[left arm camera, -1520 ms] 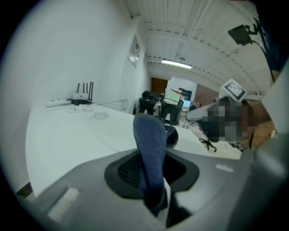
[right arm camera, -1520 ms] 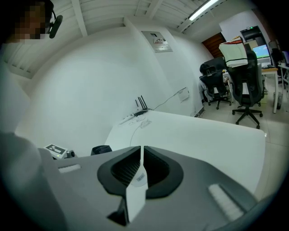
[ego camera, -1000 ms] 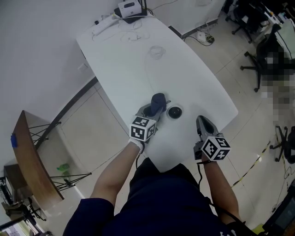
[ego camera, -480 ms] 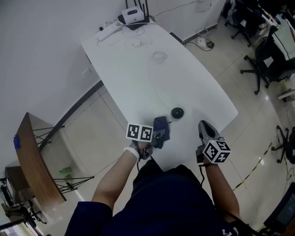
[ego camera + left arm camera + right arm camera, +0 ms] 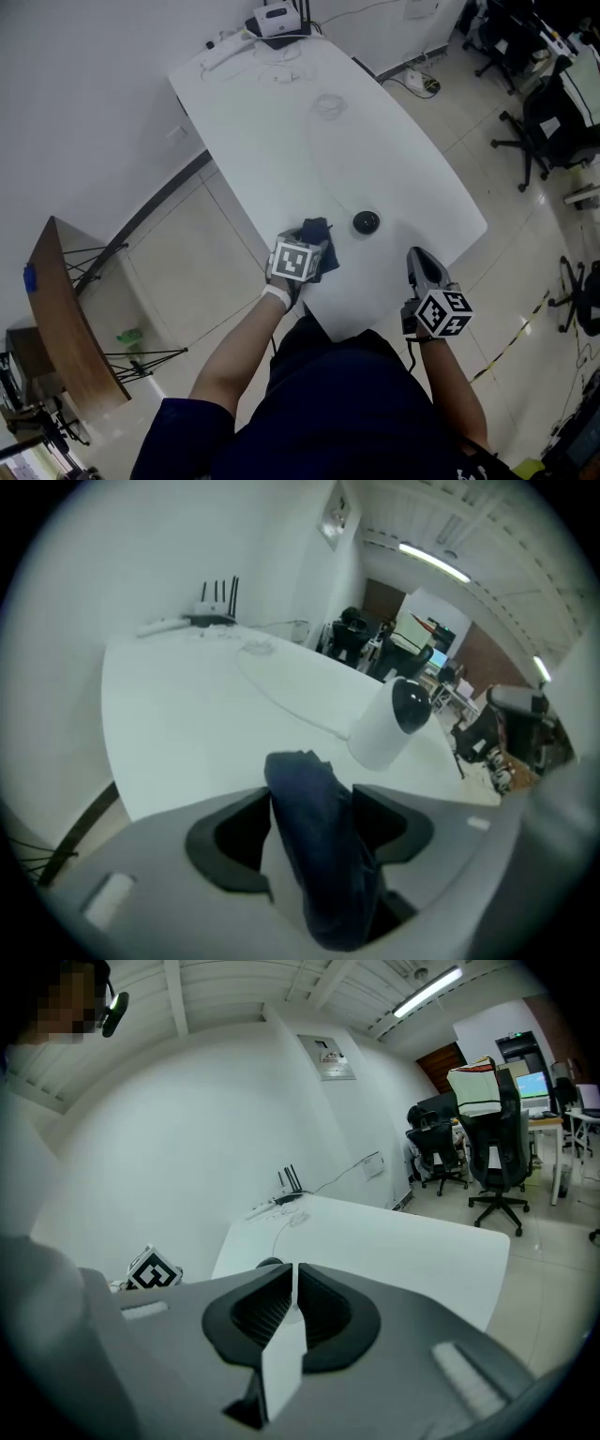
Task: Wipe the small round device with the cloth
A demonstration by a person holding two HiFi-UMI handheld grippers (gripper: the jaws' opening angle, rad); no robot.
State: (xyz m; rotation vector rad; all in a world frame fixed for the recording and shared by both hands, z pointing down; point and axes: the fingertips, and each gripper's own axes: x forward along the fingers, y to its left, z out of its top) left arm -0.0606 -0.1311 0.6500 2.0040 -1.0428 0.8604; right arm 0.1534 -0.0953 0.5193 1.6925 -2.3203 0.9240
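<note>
The cloth (image 5: 318,234) is found near the counter (image 5: 394,150)'s near left edge, between the jaws of the left tongs (image 5: 307,251), which have just been opened. The small round device (image 5: 366,222) is set just right of the cloth, apart from it. The right tongs (image 5: 416,258) are held further right, at the near edge. A router (image 5: 278,17) is placed at the far end.
</note>
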